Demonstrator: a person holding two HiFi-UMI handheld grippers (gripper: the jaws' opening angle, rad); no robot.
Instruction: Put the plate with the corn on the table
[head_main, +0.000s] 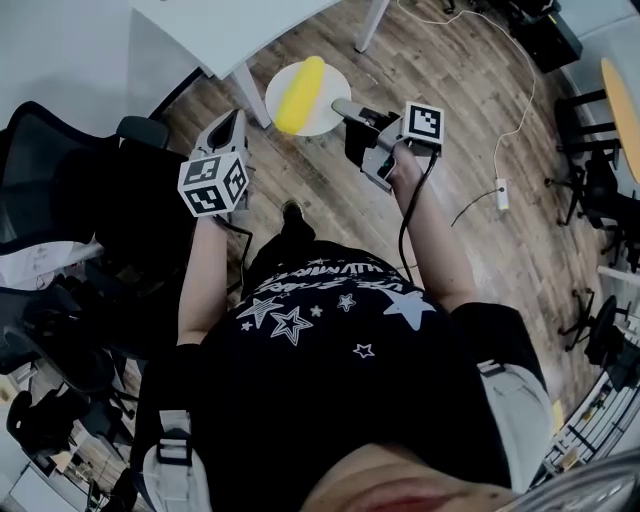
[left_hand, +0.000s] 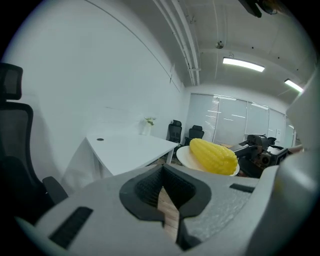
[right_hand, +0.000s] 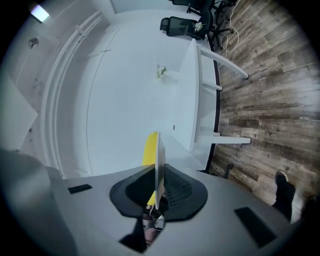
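Observation:
A white plate (head_main: 322, 118) carries a yellow ear of corn (head_main: 298, 94) and hangs over the wood floor, just in front of the white table (head_main: 225, 35). My right gripper (head_main: 343, 106) is shut on the plate's right rim. In the right gripper view the plate (right_hand: 159, 160) stands edge-on between the pads, with the corn (right_hand: 149, 146) behind it. My left gripper (head_main: 237, 120) hovers left of the plate, apart from it, jaws shut and empty. From the left gripper view the corn (left_hand: 214, 156) and plate (left_hand: 184, 156) float beyond the table (left_hand: 130, 147).
A black office chair (head_main: 70, 170) stands at my left. A white cable with a power strip (head_main: 502, 195) lies on the floor to the right, near more dark chairs (head_main: 590, 185). My shoe (head_main: 292, 212) is below the plate.

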